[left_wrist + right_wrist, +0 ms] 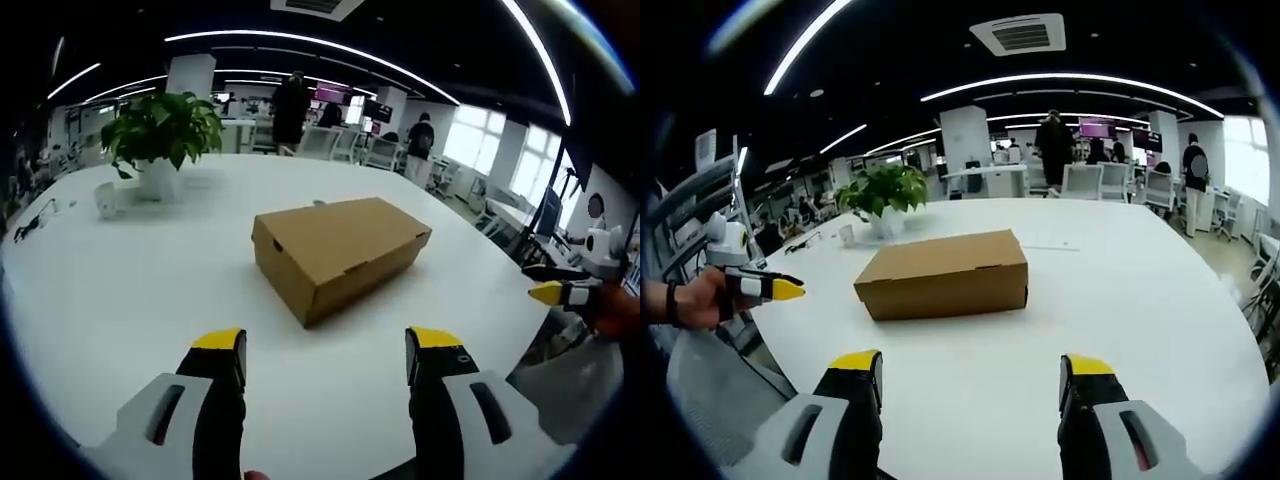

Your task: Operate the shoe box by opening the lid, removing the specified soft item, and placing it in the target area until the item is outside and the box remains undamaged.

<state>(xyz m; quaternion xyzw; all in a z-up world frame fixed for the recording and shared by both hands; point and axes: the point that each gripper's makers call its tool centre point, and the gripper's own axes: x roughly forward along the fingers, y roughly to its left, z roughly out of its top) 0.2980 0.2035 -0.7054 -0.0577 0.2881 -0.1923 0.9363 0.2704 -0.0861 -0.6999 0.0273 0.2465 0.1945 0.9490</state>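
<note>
A closed brown cardboard shoe box point(335, 252) lies on the white table point(120, 290), its lid down. In the left gripper view my left gripper point(326, 352) stands open a little short of the box, nothing between its yellow-tipped fingers. The right gripper point(560, 292) comes in at the right edge of that view, off the table's side. In the right gripper view the box point(945, 272) lies ahead on the table point(1120, 300), and my right gripper point(971, 372) is open and empty. The left gripper point(765, 288), held by a hand, shows at the left there.
A potted green plant point(160, 140) in a white pot and a small white cup point(105, 198) stand at the table's far side. Office chairs point(335, 145) and people stand beyond the table. A cable lies at the table's left edge point(30, 220).
</note>
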